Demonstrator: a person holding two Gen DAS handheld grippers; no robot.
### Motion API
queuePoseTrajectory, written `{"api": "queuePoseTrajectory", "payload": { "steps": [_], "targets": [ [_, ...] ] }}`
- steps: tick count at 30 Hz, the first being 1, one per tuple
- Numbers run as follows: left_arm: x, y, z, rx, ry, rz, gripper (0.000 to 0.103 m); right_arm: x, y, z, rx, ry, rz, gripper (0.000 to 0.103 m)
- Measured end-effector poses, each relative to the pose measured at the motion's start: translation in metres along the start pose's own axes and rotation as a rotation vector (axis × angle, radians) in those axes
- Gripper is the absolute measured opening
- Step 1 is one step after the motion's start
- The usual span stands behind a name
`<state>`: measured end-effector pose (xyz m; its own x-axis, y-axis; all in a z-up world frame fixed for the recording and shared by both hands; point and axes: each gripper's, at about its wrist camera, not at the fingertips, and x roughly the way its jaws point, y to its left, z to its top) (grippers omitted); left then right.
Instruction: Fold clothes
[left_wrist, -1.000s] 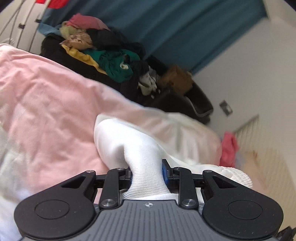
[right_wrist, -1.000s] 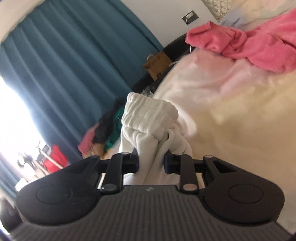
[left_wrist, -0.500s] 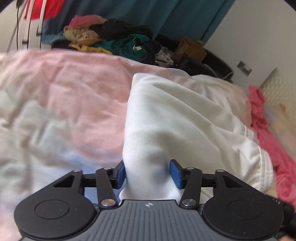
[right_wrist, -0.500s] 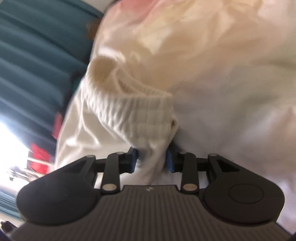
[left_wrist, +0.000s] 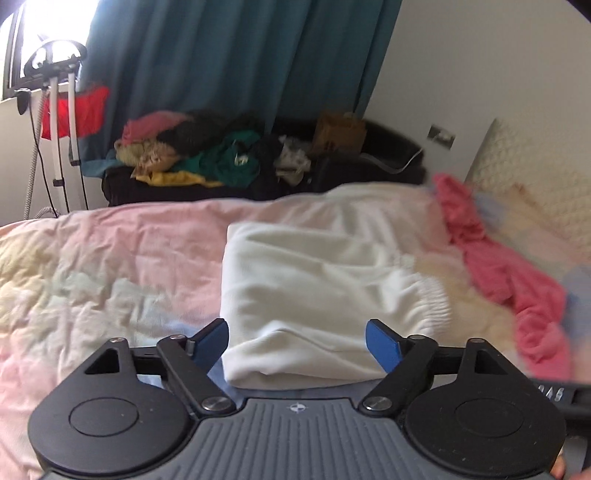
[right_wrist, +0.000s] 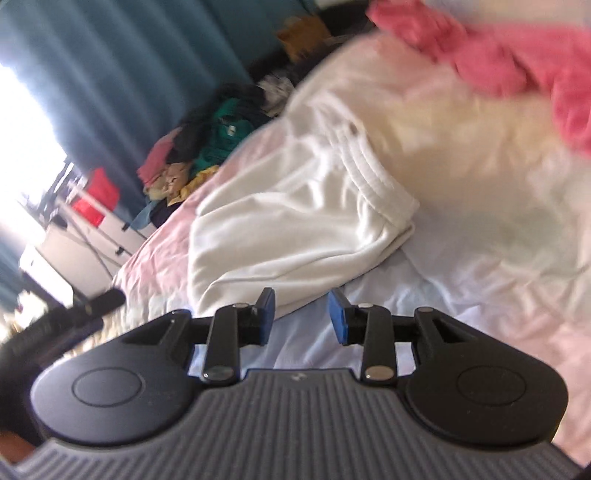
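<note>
A folded white garment (left_wrist: 314, 288) with a ribbed waistband lies flat on the pastel bed cover (left_wrist: 110, 266). My left gripper (left_wrist: 297, 341) stands wide open just in front of its near edge, the blue pads on either side of the fold and apart from it. In the right wrist view the same white garment (right_wrist: 291, 218) lies ahead and to the left, waistband toward the right. My right gripper (right_wrist: 302, 314) is open over the bed cover (right_wrist: 461, 295) at the garment's near corner, with nothing between its fingers.
A pink garment (left_wrist: 506, 269) lies crumpled on the bed to the right, near a pale headboard (left_wrist: 532, 177). Behind the bed a dark case holds a heap of mixed clothes (left_wrist: 207, 155), before teal curtains (left_wrist: 229, 62). A white stand (left_wrist: 55, 110) is at the back left.
Both grippers held the white garment a second ago; both have opened and drawn back. The garment went from hanging bunched to lying folded on the bed.
</note>
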<state>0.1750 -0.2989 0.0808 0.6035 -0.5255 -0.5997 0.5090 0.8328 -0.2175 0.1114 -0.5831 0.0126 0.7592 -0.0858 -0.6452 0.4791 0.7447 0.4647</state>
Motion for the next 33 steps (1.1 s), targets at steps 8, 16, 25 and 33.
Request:
{"api": "queuePoseTrajectory", "payload": {
  "steps": [8,16,25,33],
  "targets": [
    [-0.092,-0.017,-0.019,0.075,-0.077,0.001,0.103,-0.087,0.028,-0.026,-0.108,-0.126,0.051,0.083],
    [-0.146,-0.013,-0.055,0.121,-0.165,0.019,0.103,-0.129,0.05,-0.06,-0.247,-0.242,0.053,0.087],
    [-0.17,-0.006,-0.091,0.163,-0.232,0.029,0.103,-0.136,0.067,-0.1,-0.337,-0.324,0.027,0.087],
    [-0.17,0.007,-0.112,0.177,-0.258,0.049,0.103,-0.125,0.061,-0.122,-0.346,-0.383,0.015,0.087]
  ]
}}
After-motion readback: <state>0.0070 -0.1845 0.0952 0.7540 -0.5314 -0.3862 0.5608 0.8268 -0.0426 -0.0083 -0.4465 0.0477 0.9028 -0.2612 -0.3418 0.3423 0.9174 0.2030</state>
